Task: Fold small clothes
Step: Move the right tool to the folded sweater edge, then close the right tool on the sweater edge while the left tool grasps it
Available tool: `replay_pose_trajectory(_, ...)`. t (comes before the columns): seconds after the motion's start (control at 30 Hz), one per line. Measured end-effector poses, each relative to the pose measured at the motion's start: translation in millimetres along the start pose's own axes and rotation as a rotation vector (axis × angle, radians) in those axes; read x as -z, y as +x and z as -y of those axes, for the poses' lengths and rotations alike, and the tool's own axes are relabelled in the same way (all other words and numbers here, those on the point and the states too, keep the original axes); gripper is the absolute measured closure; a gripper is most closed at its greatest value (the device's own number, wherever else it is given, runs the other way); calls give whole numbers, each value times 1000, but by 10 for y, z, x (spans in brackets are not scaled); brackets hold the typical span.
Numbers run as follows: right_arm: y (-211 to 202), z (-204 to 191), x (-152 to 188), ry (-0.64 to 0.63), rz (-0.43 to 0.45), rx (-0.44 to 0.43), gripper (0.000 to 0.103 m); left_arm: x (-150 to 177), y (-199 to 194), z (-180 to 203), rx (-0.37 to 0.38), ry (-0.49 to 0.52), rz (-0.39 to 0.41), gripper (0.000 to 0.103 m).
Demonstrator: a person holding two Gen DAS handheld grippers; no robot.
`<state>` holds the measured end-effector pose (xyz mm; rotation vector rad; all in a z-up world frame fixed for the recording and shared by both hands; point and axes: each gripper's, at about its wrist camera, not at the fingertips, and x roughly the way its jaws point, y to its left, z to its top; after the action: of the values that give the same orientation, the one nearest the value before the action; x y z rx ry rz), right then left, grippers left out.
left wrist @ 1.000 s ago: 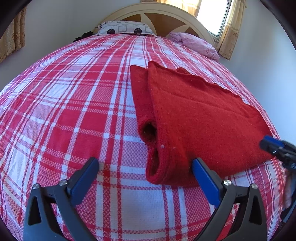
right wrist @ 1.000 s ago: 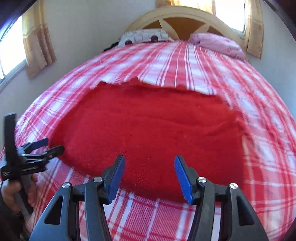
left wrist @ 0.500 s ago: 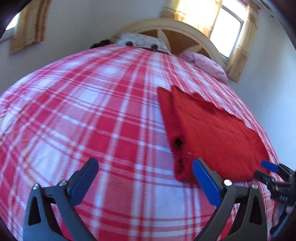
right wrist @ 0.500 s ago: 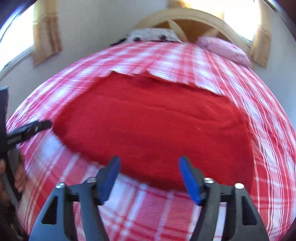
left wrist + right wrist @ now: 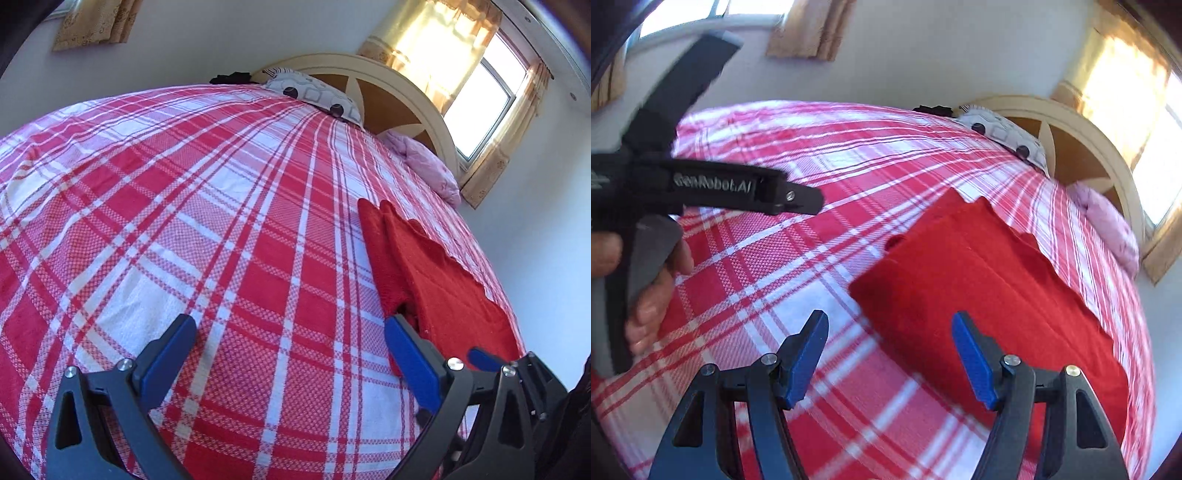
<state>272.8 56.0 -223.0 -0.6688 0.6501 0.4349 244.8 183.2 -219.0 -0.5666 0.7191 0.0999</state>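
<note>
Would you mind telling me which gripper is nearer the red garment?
Right. The right gripper hangs open at the red garment's near corner; the left gripper, also open, is off to its side over bare bedspread.

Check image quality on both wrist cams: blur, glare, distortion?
Left wrist view: sharp; window blown out, curtain glowing; fisheye bulges the plaid bedspread. Right wrist view: motion blur across the bedspread and the left tongs; red garment edges smeared; window glare at right.

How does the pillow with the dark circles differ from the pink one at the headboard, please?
The patterned pillow is pale grey-white with dark circles and squares; the pink pillow is plain. The patterned one lies flatter, the pink one looks crumpled. Both rest on the plaid bedspread against the headboard.
</note>
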Motion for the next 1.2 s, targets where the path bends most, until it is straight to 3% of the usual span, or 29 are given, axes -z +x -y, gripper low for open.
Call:
replay_pose_trajectory(0.1, 134, -95, -40, -29, -5, 46, 33, -13, -24, -71, 32, -31, 5, 0)
replay_pose_trajectory(0.2, 273, 15, -48, 30, -26, 93, 36, -11, -29, -80, 38, -34, 4, 0)
replay_pose_trajectory(0.23, 293, 69, -41, 61, -30, 92, 43, -11, -33, -77, 38, -34, 4, 0)
replay_pose_trajectory(0.27, 303, 86, -32, 73, -32, 93, 63, -19, -35, -72, 40, -32, 1, 0)
replay_pose_trajectory(0.37, 278, 108, -6, 93, -17, 85, 80, -125, 49, -42, 82, -20, -49, 0)
replay_pose_trajectory(0.63, 349, 130, 38, 120, -11, 69, 81, -633, 604, 450, 176, 100, -158, 0)
replay_pose_trajectory(0.77, 358, 137, 53, 130, -9, 61, 81, -791, 1000, 599, 280, 75, -247, 0)
replay_pose_trajectory(0.9, 363, 147, 66, 134, -6, 55, 80, -881, 1274, 651, 290, 39, -283, 0)
replay_pose_trajectory(1.0, 377, 129, 64, 125, -8, 61, 80, -899, 1356, 754, 276, 70, -276, 0)
replay_pose_trajectory(1.1, 380, 103, 73, 113, -6, 76, 80, -910, 1389, 831, 287, 99, -292, 10)
replay_pose_trajectory(1.2, 371, 110, 86, 120, 0, 71, 80, -909, 1427, 866, 282, 123, -308, 26)
